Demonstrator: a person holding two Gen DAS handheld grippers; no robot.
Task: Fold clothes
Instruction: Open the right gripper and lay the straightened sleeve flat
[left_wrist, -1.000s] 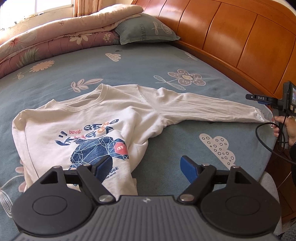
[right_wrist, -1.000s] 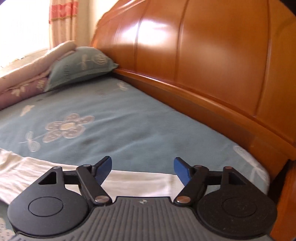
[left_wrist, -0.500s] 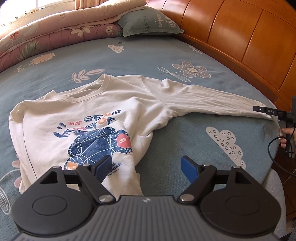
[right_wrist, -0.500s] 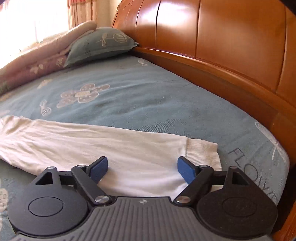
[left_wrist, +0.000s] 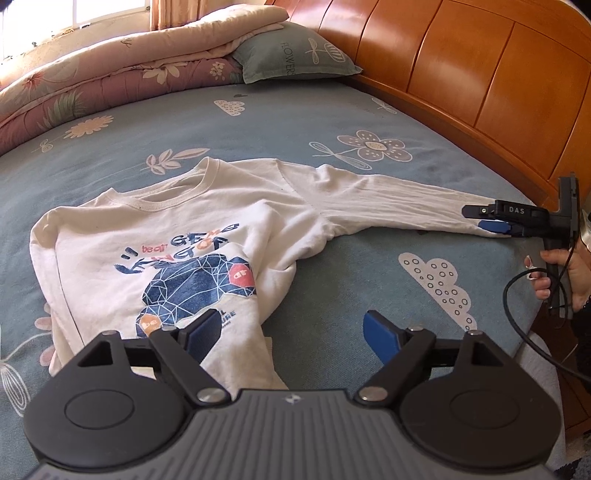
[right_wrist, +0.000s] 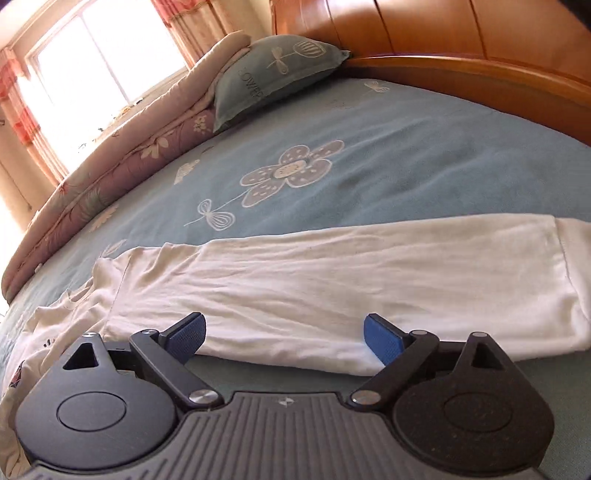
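Since half a sec ago both my grippers have swung: the right gripper (right_wrist: 283, 330) has turned from the cuff end to face across the sleeve (right_wrist: 332, 280), and the left view now looks further up the bed, w/ more of the pillow in sight.

Nearest me, left gripper (left_wrist: 284, 334) hovers over the shirt's hem corner, fingers (left_wrist: 380, 336) spread wide, nothing between them. I'd say it's parked there to pin or lift the lower edge, though it isn't touching cloth as far as I can tell.

White long-sleeve shirt (left_wrist: 155, 254) lies face up on the bed (left_wrist: 332, 295), print showing, body a bit rumpled on its right side. One sleeve is laid out straight toward the headboard (left_wrist: 480, 74), prob. so it can be folded in cleanly; the other sleeve I can't make out.

Right fingers (right_wrist: 382, 338) also wide, empty, straddling the near edge of the sleeve close to the cuff (right_wrist: 576, 280), low to the bed. My right hand (left_wrist: 565, 266) grips the handle by the mattress edge.

Farther back: pillow (left_wrist: 295, 55) and rolled quilt (left_wrist: 110, 85), well apart from the shirt.
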